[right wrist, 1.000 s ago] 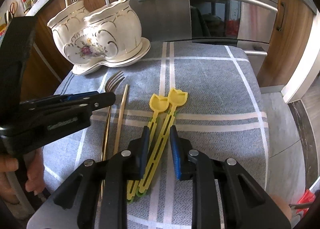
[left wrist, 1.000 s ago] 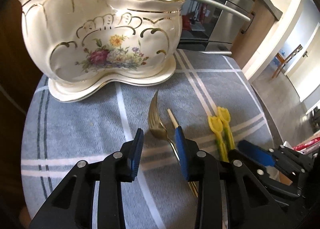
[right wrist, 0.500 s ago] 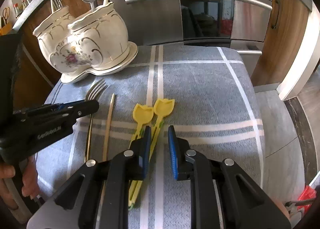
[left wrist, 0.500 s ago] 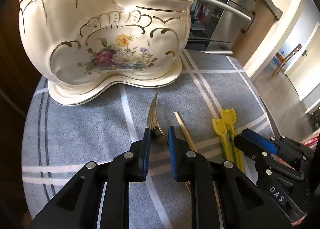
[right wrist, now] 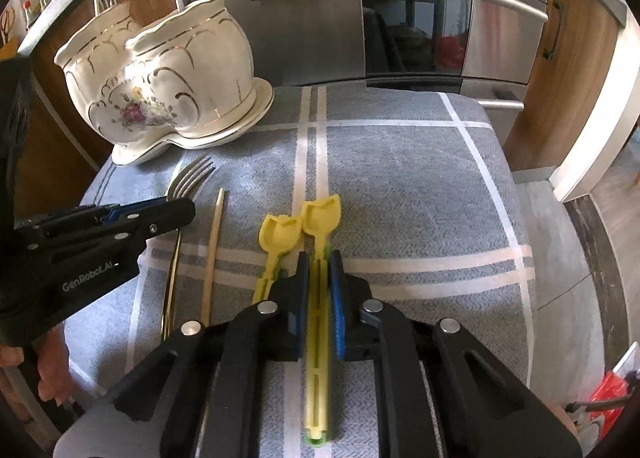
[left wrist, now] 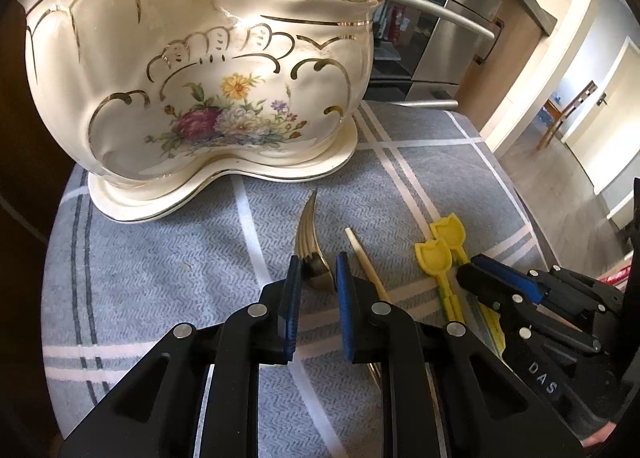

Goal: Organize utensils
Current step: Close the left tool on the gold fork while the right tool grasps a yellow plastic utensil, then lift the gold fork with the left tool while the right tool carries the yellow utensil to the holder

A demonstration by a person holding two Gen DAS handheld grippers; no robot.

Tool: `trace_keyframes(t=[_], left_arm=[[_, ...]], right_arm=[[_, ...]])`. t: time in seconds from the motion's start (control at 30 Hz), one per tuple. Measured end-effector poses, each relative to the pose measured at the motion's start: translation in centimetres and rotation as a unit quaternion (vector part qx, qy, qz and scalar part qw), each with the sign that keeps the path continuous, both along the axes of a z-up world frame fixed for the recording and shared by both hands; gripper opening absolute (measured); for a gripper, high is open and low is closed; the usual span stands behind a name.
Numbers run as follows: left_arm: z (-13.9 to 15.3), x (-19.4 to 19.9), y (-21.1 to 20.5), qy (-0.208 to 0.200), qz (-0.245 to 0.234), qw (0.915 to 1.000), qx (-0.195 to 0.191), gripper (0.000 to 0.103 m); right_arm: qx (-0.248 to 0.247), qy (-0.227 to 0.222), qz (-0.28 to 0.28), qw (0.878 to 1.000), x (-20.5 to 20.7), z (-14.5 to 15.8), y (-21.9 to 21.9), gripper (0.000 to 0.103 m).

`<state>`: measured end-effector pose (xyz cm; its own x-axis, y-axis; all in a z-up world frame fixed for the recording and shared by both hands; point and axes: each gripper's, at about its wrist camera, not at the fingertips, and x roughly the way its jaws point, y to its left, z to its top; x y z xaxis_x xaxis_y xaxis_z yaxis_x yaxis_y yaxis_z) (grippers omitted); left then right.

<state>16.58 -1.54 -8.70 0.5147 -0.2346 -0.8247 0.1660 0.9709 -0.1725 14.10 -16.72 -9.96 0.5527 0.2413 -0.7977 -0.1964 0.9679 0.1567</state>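
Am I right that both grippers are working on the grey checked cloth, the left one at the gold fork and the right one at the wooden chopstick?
Not quite. The right gripper is closing around a yellow tulip-shaped utensil, not the chopstick, which lies untouched beside it, as the right wrist view shows. The rest holds: the left gripper is at the gold fork on the cloth.

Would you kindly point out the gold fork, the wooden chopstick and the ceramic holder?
gold fork (right wrist: 191,178), right wrist view, on its tines.
wooden chopstick (right wrist: 214,242), right wrist view, mid-shaft.
ceramic holder (left wrist: 208,98), left wrist view, on its flowered front wall.
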Motion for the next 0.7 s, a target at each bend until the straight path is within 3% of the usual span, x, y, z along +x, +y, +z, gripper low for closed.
trace_keyframes(t=[0.27,0.7], left_arm=[[0.9,-1.1,2.0,-0.002,-0.005,0.9995,-0.03,0.012],[6.9,-4.5,5.5,-0.089,-0.029,0.9941,-0.055,0.006]], right_arm=[[0.03,-0.019,-0.015,0.999,0.3,0.6,-1.4,0.01],[0.048,-0.101,0.014,0.994,-0.5,4.8,-0.2,0.01]])
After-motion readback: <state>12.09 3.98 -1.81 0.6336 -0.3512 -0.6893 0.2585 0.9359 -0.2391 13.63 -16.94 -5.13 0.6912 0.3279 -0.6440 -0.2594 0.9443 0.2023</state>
